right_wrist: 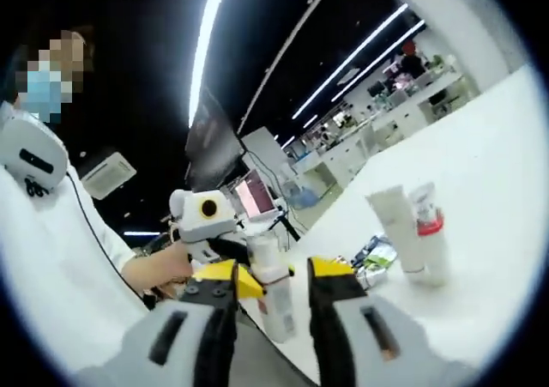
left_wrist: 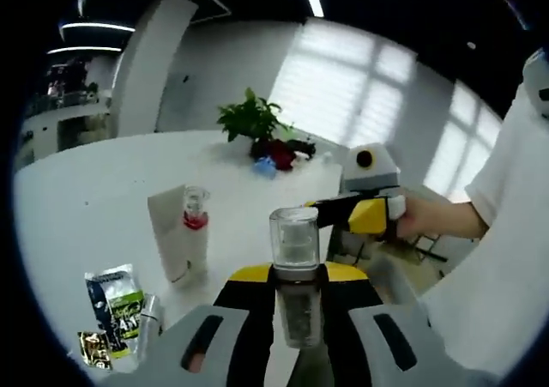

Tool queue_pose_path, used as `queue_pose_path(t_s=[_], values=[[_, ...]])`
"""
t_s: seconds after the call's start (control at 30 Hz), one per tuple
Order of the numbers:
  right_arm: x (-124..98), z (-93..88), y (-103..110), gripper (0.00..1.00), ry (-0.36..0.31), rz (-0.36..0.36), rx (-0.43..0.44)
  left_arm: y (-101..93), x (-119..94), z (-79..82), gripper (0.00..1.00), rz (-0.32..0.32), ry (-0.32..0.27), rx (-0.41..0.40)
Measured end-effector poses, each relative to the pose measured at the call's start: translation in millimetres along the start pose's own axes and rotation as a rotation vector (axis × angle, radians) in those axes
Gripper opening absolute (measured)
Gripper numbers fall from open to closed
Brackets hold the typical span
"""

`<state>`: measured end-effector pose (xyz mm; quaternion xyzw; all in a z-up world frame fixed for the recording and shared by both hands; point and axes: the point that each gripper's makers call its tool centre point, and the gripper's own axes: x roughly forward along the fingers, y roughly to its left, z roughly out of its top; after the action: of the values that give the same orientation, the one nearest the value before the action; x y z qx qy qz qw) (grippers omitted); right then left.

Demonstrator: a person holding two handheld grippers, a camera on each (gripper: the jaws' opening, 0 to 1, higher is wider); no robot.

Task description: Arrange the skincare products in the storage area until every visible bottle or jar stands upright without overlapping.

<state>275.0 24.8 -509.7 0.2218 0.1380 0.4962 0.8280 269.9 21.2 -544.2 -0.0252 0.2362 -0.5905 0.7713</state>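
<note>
white table carries an upright tube; left gripper (level) clamps a clear-capped bottle; right gripper, jaws apart, flanks it.

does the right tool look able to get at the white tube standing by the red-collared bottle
Probably yes. The right tool has open jaws around a clear-capped bottle that the left tool holds. Beyond it, the white tube and red-collared bottle stand with bare table around them.
</note>
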Motion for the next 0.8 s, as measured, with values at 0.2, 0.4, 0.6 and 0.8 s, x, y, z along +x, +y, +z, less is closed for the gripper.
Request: queue_pose_path(t_s=[0.2, 0.4, 0.6, 0.8], values=[[5, -4.8, -4, 0.31, 0.034, -0.046, -0.052, -3.2, 9, -1.0, 0.17, -0.011, 0.024, 0.035], [5, -9.2, -13, 0.29, 0.050, -0.085, -0.072, -1.7, 11, -4.5, 0.17, -0.012, 0.040, 0.042], [6, -11.3, -16, 0.25, 0.053, -0.095, -0.073, 0.6, 15, -6.2, 0.17, -0.010, 0.051, 0.047], [5, -14.9, -22, 0.22, 0.055, -0.102, -0.068, 3.4, 19, -9.6, 0.17, -0.011, 0.067, 0.047]])
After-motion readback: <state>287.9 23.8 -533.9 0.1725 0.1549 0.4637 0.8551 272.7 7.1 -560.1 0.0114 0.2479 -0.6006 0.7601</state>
